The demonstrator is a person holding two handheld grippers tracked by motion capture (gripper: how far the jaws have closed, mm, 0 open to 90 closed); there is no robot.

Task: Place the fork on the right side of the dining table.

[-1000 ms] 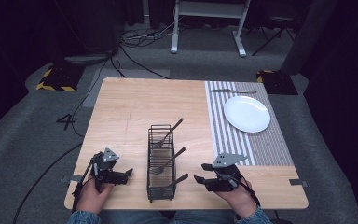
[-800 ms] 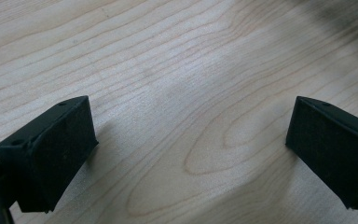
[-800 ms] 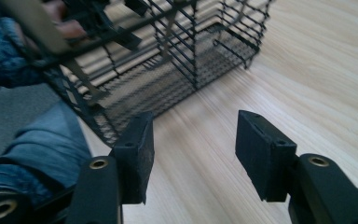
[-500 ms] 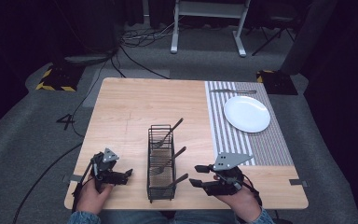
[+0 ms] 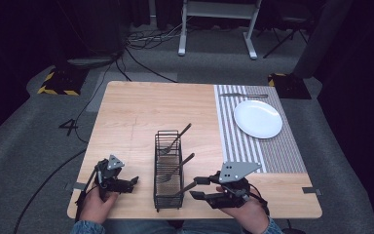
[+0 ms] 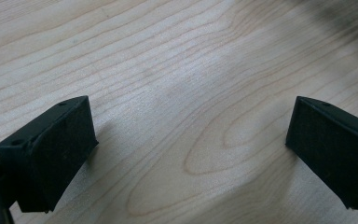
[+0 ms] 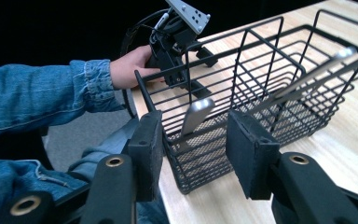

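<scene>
The right gripper (image 5: 198, 187) hovers at the near edge of the wooden table (image 5: 136, 112), its jaws pointing toward the black wire basket (image 5: 168, 168) just beside it. Its jaws have just been closing and now stand partly apart. In the right gripper view the handle of the nearest fork (image 7: 196, 115) sticks out of the basket's near corner, lined up with the gap just ahead of the pads, which do not press on it. Two more forks (image 5: 175, 141) lean in the basket farther off. The left gripper (image 5: 129, 183) rests low on the far side of the basket, jaws wide apart over bare wood and holding nothing.
</scene>
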